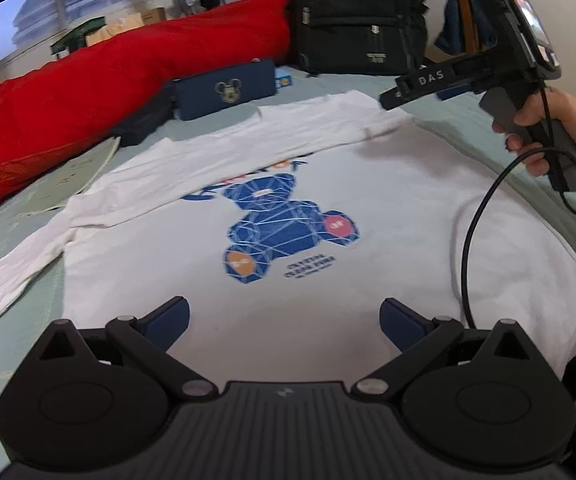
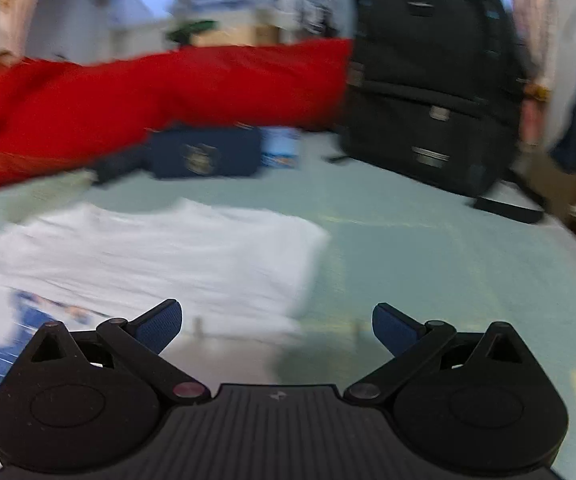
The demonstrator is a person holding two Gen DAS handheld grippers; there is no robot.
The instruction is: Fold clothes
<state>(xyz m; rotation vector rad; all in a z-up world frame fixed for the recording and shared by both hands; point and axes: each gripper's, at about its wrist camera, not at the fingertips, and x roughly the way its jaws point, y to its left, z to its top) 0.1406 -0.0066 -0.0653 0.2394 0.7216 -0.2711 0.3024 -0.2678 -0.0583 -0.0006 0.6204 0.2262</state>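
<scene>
A white T-shirt (image 1: 368, 184) with a blue bear print (image 1: 284, 226) lies spread front-up on a pale green bed (image 1: 4, 232), filling the middle of the left wrist view; one sleeve (image 1: 16, 276) trails out toward 8 o'clock, and the far edge of the shirt is folded over along the top of the print. The left gripper (image 1: 284, 322) hangs low over the near part of the shirt at 6 o'clock, its blue-padded fingers spread wide and holding nothing. At 2 o'clock a hand (image 1: 560, 136) grips the handle of the right gripper (image 1: 388, 102), whose tip points toward the shirt's far corner; a black cable (image 1: 468, 240) loops down from it across the fabric. In the blurred right wrist view the right gripper (image 2: 276, 326) is likewise released, fingers wide apart and empty, above the shirt's white edge (image 2: 168, 256) where it meets bare bed. Beyond the shirt, at 10 to 11 o'clock, lies a red quilt (image 1: 128, 80), with a navy pouch (image 1: 224, 92) just in front of it and a black backpack (image 1: 360, 16) standing at 12 to 1 o'clock.
</scene>
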